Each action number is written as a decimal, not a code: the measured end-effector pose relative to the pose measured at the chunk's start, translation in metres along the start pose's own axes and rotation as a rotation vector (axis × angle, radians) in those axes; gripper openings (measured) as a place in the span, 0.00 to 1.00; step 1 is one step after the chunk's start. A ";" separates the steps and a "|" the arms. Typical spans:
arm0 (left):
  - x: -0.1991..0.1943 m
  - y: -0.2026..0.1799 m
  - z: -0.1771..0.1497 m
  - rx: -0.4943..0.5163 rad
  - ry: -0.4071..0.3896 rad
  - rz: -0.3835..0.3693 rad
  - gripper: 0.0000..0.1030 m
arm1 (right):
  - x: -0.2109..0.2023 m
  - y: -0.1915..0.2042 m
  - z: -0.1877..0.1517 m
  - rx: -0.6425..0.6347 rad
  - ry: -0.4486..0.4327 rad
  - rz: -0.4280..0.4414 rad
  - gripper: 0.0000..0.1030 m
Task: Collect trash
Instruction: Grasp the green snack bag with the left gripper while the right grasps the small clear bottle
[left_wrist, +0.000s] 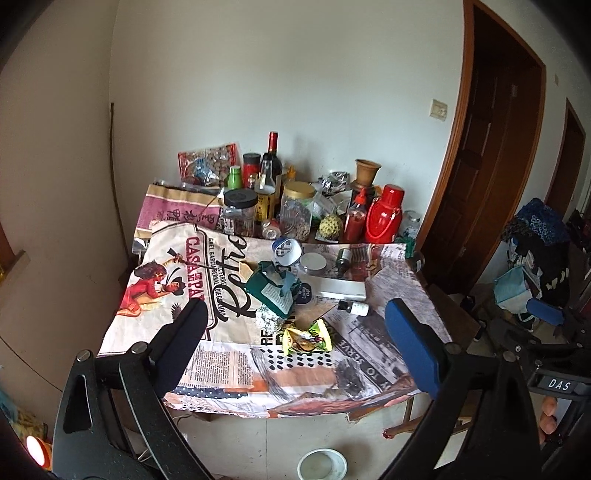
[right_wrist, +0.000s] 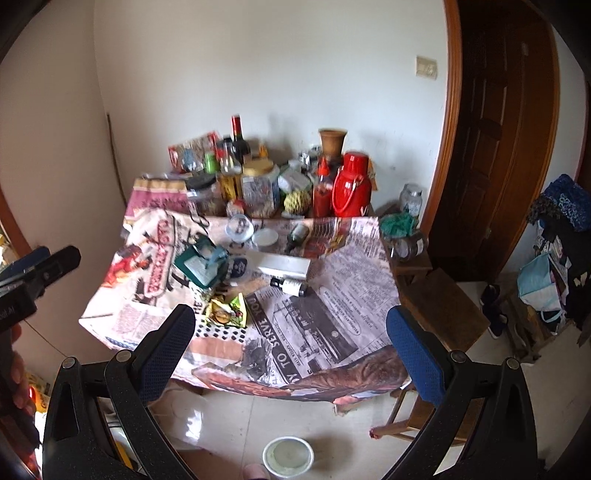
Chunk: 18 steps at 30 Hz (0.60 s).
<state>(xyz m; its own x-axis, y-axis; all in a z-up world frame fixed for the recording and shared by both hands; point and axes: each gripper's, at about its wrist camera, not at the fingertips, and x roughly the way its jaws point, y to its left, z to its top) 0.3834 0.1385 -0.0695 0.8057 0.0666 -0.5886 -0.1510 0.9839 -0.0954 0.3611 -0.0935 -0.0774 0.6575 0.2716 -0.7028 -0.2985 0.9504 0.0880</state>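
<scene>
Litter lies mid-table on the printed cloth (left_wrist: 369, 354): a yellow-green snack wrapper (left_wrist: 306, 338) (right_wrist: 227, 314), a crumpled foil ball (left_wrist: 267, 319), a torn green carton (left_wrist: 273, 291) (right_wrist: 201, 267), a small dark bottle on its side (left_wrist: 354, 307) (right_wrist: 290, 286) and a long white box (left_wrist: 340, 288) (right_wrist: 284, 267). My left gripper (left_wrist: 295, 308) hovers open short of the table's front edge, framing the wrapper, with nothing between its fingers. My right gripper (right_wrist: 291, 312) is open and empty too, a little further right and also off the table.
Jars, bottles and a red thermos (left_wrist: 384, 214) crowd the table's back by the wall. A white bowl (right_wrist: 288, 456) sits on the tiled floor under the front edge. A wooden stool (right_wrist: 439, 306) stands at the table's right, and a brown door (right_wrist: 491, 147) beyond it.
</scene>
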 end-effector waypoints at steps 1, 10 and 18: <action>0.009 0.002 0.002 -0.007 0.014 -0.003 0.87 | 0.013 0.000 0.003 -0.002 0.021 0.003 1.00; 0.102 0.018 0.005 -0.104 0.148 0.042 0.73 | 0.102 -0.011 0.022 -0.066 0.165 0.053 1.00; 0.182 0.022 0.002 -0.217 0.239 0.183 0.71 | 0.194 -0.029 0.045 -0.184 0.321 0.179 0.98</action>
<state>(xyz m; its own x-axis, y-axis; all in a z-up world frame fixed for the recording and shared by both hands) 0.5280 0.1724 -0.1771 0.6010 0.1727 -0.7803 -0.4189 0.8996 -0.1236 0.5285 -0.0619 -0.1845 0.3436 0.3416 -0.8748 -0.5266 0.8414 0.1217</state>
